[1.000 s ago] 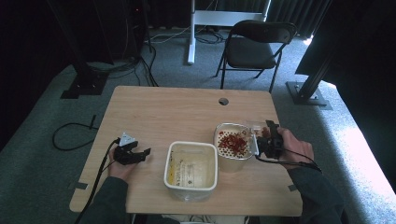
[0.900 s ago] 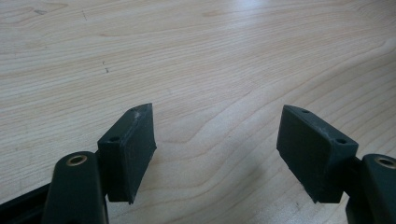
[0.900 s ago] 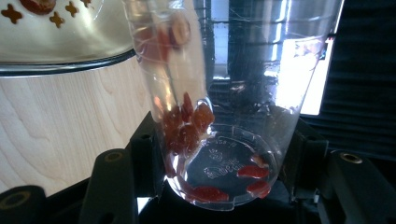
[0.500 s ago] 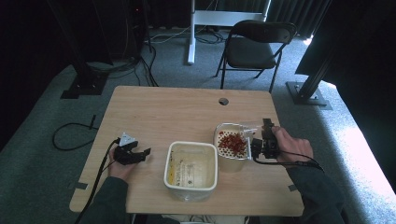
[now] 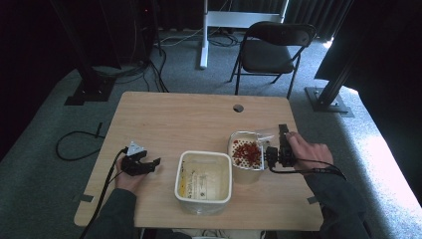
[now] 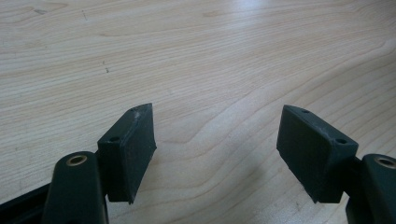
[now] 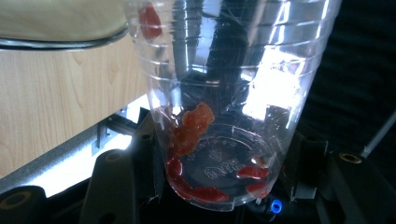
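Note:
My right gripper (image 5: 272,144) is shut on a clear plastic cup (image 5: 263,134), tipped on its side over a clear tub (image 5: 234,172) that holds red candy pieces (image 5: 245,152). Seen from the right gripper view, the cup (image 7: 233,70) sits between the jaws (image 7: 219,154), and a few red pieces (image 7: 189,130) cling near its bottom. At the table's left, my left gripper (image 5: 152,163) rests open on the wood. Its jaws (image 6: 215,135) have only bare tabletop between them.
A white square tub (image 5: 181,172) with a little yellowish residue stands at the front middle of the wooden table (image 5: 189,119), touching the candy tub. A cable hole (image 5: 238,107) sits near the far edge. A folding chair (image 5: 271,50) stands beyond the table.
My right gripper has shifted slightly left with the cup, closer over the candy tub. The left gripper has stayed put.

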`<state>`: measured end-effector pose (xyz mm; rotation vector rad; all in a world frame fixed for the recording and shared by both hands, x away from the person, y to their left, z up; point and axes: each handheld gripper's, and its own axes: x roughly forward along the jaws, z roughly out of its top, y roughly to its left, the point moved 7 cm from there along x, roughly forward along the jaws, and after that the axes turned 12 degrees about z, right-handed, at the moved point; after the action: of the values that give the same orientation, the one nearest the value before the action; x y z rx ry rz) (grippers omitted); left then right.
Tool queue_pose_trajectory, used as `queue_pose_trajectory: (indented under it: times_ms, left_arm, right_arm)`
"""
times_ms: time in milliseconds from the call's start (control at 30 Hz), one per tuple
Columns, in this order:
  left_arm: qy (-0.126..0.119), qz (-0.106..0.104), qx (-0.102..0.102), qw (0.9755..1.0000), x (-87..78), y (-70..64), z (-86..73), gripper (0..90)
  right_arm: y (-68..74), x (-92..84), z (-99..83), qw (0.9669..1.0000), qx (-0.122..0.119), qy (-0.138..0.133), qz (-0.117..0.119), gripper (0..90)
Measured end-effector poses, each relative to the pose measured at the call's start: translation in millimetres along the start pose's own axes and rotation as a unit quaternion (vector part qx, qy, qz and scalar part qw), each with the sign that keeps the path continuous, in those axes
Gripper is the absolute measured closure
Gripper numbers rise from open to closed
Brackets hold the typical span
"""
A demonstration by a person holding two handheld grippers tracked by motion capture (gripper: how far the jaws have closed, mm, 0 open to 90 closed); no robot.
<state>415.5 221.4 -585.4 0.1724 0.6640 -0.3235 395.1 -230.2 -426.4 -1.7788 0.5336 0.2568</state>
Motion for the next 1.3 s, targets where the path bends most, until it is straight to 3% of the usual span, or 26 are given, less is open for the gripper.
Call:
queue_pose_trajectory:
  times_ms: [67,133,200,267,333,400,467,533,600,633,667,733,800,867,933,1000,1033,1067,1133,1200,1267,1300]
  left_arm:
    - [0.002,0.000,0.001,1.0000,0.1,0.1,-0.1,28.5]
    - [0.000,0.000,0.000,1.0000,0.0,-0.2,0.0,28.5]
    - [0.001,0.000,0.001,1.0000,0.0,0.0,-0.1,28.5]
    - [0.000,0.000,0.000,1.0000,0.0,-0.2,0.0,28.5]
    - [0.001,0.000,0.001,1.0000,0.1,0.1,-0.1,28.5]
    - [0.000,0.000,0.000,1.0000,0.0,-0.3,0.0,28.5]
    - [0.001,0.000,0.000,1.0000,0.2,-0.2,0.0,28.5]
    - [0.001,0.001,0.001,1.0000,0.0,-0.1,-0.1,28.5]
    - [0.002,0.000,0.000,1.0000,0.2,0.2,-0.1,28.5]
    - [0.002,0.000,-0.001,1.0000,0.4,0.0,0.0,28.5]
    - [0.001,0.000,0.000,1.0000,0.1,0.0,0.0,28.4]
    - [0.001,0.000,-0.001,1.0000,0.1,0.1,-0.1,28.5]
    - [0.000,0.000,-0.001,1.0000,0.0,0.0,0.0,28.5]
    - [0.002,0.000,0.000,1.0000,0.1,0.0,-0.1,28.5]
    - [0.000,-0.001,-0.001,1.0000,0.1,0.0,0.0,28.5]
    - [0.002,-0.001,0.000,1.0000,0.1,0.1,-0.1,28.5]
    - [0.002,-0.001,-0.001,1.0000,0.3,0.1,0.0,28.5]
    - [0.000,0.000,-0.001,1.0000,0.1,-0.1,0.0,28.5]
    - [0.002,0.000,-0.001,1.0000,0.2,0.1,0.0,28.5]
    - [0.000,0.000,-0.001,1.0000,0.0,0.2,0.0,28.5]
    - [0.001,-0.001,-0.001,1.0000,0.1,0.2,-0.1,28.5]
    - [0.002,0.000,-0.002,1.0000,0.3,0.2,0.0,28.5]
  right_arm:
    - [-5.9,-0.5,-2.8,0.9998,0.017,0.001,-0.006,43.1]
    - [-5.0,-2.5,-0.8,1.0000,-0.001,0.001,-0.007,43.1]
    - [-8.8,-1.5,-4.0,0.9997,0.021,0.002,-0.008,43.1]
    - [-4.2,-2.4,-2.0,1.0000,0.006,0.000,-0.005,43.1]
    - [-3.9,-1.5,-3.4,0.9998,0.022,0.001,-0.003,43.2]
    - [1.6,-1.6,-1.3,0.9999,0.009,-0.007,0.006,43.2]
    - [-2.8,0.5,-6.7,0.9993,0.037,0.000,-0.001,43.2]
    - [2.0,-0.6,-3.6,0.9998,0.017,-0.008,0.007,43.2]
    - [-6.5,0.0,-10.3,0.9987,0.051,-0.002,-0.004,43.3]
    - [-5.7,-0.6,-8.5,0.9988,0.048,-0.011,0.003,43.3]
    - [-1.7,-1.6,-5.2,0.9995,0.028,-0.013,0.005,43.3]
    - [-3.4,-1.5,-5.0,0.9991,0.042,-0.012,0.000,43.3]
    - [0.1,-1.9,-2.3,0.9994,0.031,-0.015,0.002,43.3]
    - [-3.3,-1.3,-4.0,0.9989,0.046,-0.012,-0.002,43.3]
    - [3.1,-2.1,1.1,0.9996,0.022,-0.016,0.005,43.3]
    - [-1.5,-1.2,-0.8,0.9990,0.042,-0.013,-0.004,43.3]
    - [1.6,-1.8,2.8,0.9994,0.029,-0.019,0.006,43.3]
    - [2.8,-2.3,4.3,0.9998,0.014,-0.013,0.000,43.3]
    - [-3.4,-3.7,3.8,0.9994,0.032,-0.012,-0.009,43.4]
    - [0.9,-3.5,7.2,0.9999,0.002,-0.006,-0.010,43.3]
    - [-4.1,-2.8,4.5,0.9997,0.010,0.006,-0.022,43.4]
    - [0.2,-2.4,7.0,0.9996,-0.014,0.012,-0.022,43.3]
